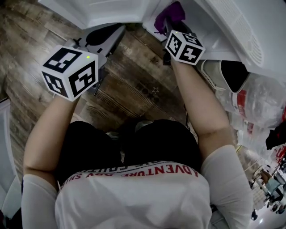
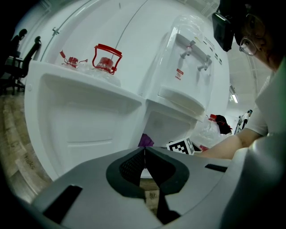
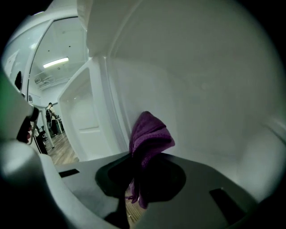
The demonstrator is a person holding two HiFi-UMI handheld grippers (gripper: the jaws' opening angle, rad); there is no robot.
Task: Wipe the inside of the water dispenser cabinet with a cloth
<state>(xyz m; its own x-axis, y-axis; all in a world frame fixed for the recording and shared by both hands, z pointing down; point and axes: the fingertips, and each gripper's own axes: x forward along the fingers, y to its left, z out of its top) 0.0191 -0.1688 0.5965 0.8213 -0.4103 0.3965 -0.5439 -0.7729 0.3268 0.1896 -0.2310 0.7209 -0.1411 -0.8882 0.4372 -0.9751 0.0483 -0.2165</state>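
Observation:
My right gripper [image 3: 142, 154] is shut on a purple cloth [image 3: 149, 139], whose bunched top stands against the white inner wall of the dispenser cabinet [image 3: 196, 103]. In the head view that cloth [image 1: 171, 14] pokes into the cabinet opening [image 1: 147, 11] just beyond the right gripper [image 1: 166, 27]. My left gripper [image 2: 144, 153] is shut with nothing between its jaws. It hangs over the wood floor, short of the open cabinet door [image 2: 80, 116]. From the left gripper view the cloth [image 2: 145, 141] shows as a small purple patch in the lower compartment.
The white water dispenser [image 2: 187, 71] has two taps and a drip tray above the cabinet. A red-handled bottle [image 2: 105, 60] rests on top of the door. Plastic bags [image 1: 257, 100] and a white container [image 1: 223, 74] lie at the right. Wood floor [image 1: 134, 85] spreads below.

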